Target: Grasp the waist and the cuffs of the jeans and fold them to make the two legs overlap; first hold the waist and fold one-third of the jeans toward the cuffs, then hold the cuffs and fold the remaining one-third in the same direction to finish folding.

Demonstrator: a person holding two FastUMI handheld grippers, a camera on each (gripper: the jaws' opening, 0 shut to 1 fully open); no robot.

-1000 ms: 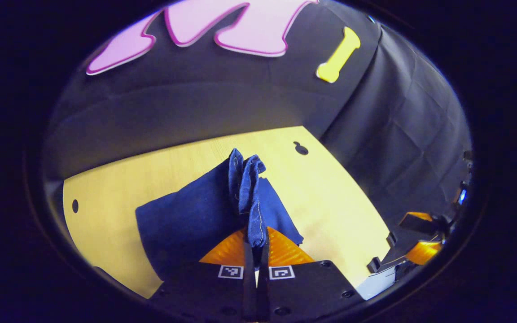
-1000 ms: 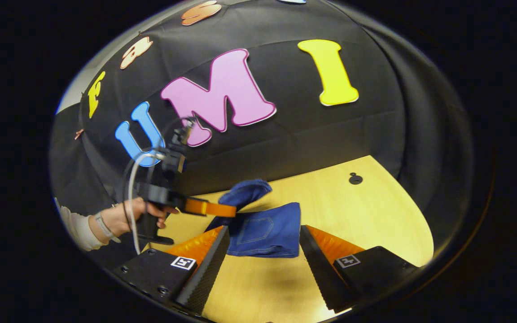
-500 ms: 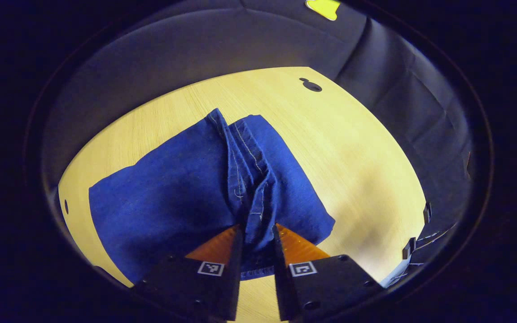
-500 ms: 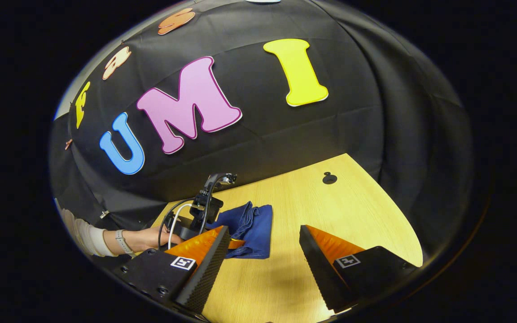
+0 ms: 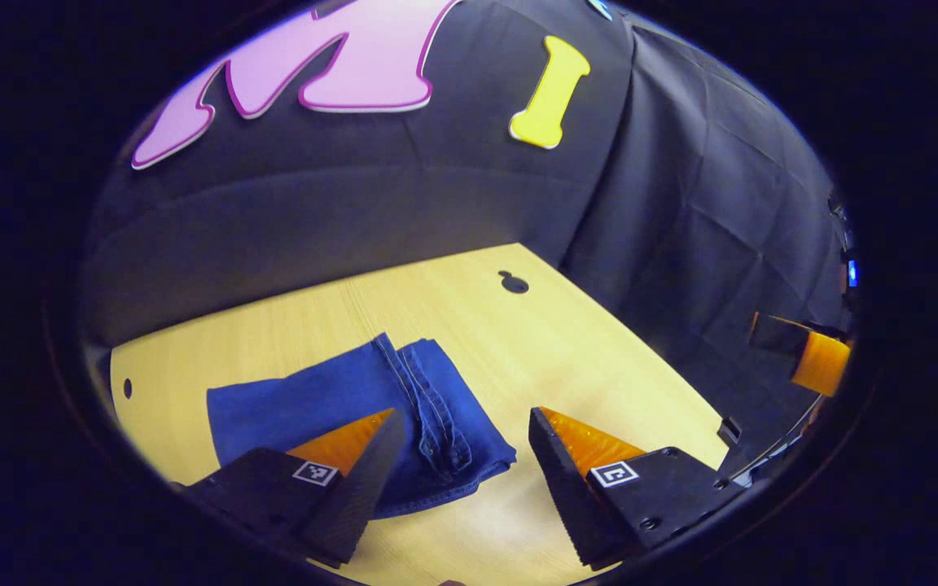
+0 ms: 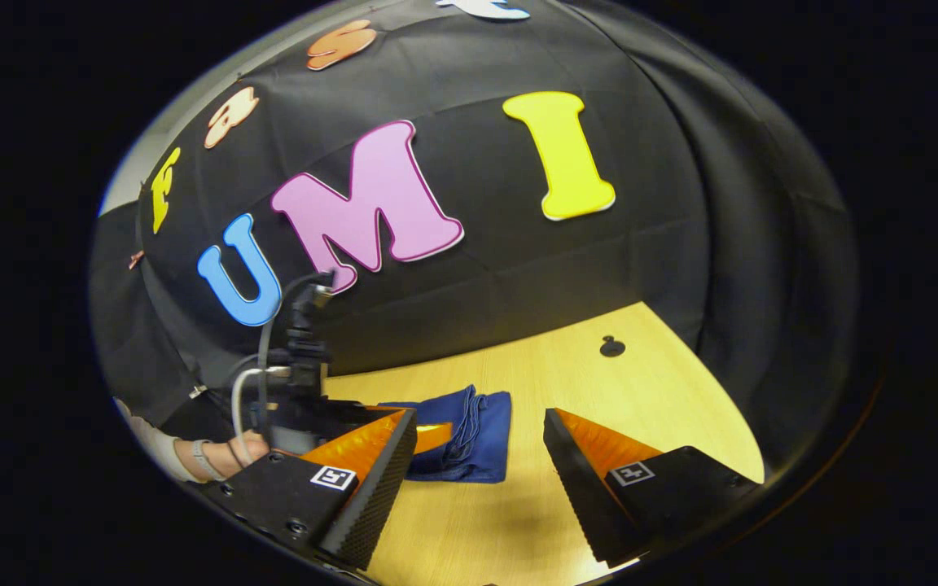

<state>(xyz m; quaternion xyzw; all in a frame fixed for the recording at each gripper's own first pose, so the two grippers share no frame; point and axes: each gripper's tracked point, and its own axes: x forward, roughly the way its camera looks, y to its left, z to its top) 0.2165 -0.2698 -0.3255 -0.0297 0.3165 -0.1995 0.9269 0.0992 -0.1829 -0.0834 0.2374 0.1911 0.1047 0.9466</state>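
The blue jeans (image 5: pixel 330 403) lie folded into a compact stack on the light wooden table (image 5: pixel 567 366), with a bunched seam ridge (image 5: pixel 432 407) on top near the right end. My left gripper (image 5: pixel 462 423) hangs open just above and in front of that end, touching nothing. In the right gripper view the jeans (image 6: pixel 473 427) lie left of centre, and the left gripper (image 6: pixel 428 435) hovers beside them, held by a hand (image 6: pixel 241 452). My right gripper (image 6: pixel 479 423) stands open over bare table, short of the jeans.
The table has a small dark hole (image 5: pixel 512 282) near its far right corner and another hole (image 5: pixel 126 388) at the left edge. Black cloth wall (image 5: pixel 355 212) closes off the back and right. The right gripper's finger (image 5: pixel 819 362) shows at the far right of the left gripper view.
My left gripper lowered the pinched denim onto the stack, opened, let it go and drew back and up. The right gripper stayed open and shifted only slightly.
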